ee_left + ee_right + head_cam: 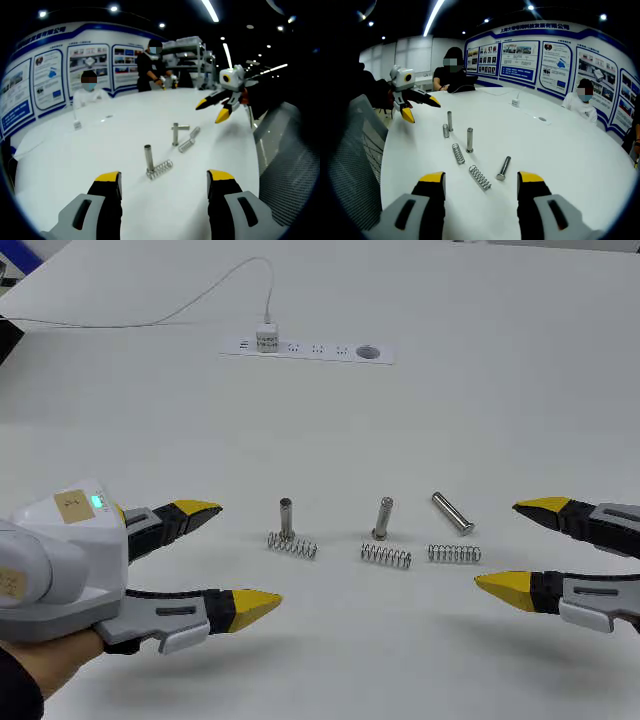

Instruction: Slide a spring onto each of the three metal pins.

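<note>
Three metal pins are on the white table: the left pin [286, 518] and middle pin [383, 517] stand upright, the right pin [452, 513] lies on its side. A spring lies in front of each: left spring [292, 544], middle spring [386, 556], right spring [454, 553]. My left gripper [232, 556] is open, to the left of the left pin [148, 158] and spring [160, 169]. My right gripper [527, 545] is open, to the right of the lying pin [503, 168] and its spring [480, 177]. Nothing is between either pair of fingers.
A white power strip [308, 348] with a plugged-in charger and cable lies at the far side of the table. In the gripper views, people sit and stand beyond the table's far edge, with wall posters behind. A mesh chair [355, 150] stands by the table edge.
</note>
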The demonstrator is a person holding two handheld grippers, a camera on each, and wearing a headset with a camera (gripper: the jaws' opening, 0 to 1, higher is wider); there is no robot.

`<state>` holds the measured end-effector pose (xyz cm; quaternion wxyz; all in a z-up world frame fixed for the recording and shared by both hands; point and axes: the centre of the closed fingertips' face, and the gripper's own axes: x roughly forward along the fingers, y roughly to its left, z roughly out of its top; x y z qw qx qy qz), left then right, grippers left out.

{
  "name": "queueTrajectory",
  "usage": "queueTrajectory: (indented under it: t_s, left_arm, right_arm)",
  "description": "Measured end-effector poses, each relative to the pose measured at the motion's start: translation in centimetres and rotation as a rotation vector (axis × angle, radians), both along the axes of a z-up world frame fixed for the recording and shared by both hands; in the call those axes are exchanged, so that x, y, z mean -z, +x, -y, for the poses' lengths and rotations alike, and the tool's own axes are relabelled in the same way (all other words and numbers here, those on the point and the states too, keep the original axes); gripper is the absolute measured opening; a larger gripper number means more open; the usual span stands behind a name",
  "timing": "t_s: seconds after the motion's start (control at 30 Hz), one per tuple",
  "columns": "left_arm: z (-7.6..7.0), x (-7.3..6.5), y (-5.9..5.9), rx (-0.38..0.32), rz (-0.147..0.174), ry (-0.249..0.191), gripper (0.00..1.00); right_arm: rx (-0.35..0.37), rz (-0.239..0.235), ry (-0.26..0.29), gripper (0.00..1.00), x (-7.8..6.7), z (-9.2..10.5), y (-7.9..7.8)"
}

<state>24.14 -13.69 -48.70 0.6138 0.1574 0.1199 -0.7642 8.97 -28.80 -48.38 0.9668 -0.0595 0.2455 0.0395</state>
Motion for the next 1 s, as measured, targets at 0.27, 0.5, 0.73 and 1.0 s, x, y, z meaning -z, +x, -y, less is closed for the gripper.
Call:
queueTrajectory:
  t_s: [0.27,0.5,0.73,1.0]
  left_arm:
    - [0.12,-0.11,-0.06,0.000,-0.003,-0.003,0.71]
    - [0.16,-0.08,-0.04,0.001,-0.001,-0.002,0.71]
    - [0.16,-0.07,-0.07,0.001,-0.004,-0.002,0.71]
    - [0.20,-0.08,-0.14,0.003,-0.006,-0.002,0.71]
  right_arm:
    - [0.010,-0.007,0.002,0.58,0.06,0.16,-0.09]
    - [0.012,-0.009,0.007,0.57,0.08,0.15,-0.09]
    - [0.014,-0.009,0.007,0.57,0.03,0.23,-0.06]
    - [0.021,-0.009,0.003,0.56,-0.29,0.67,0.18]
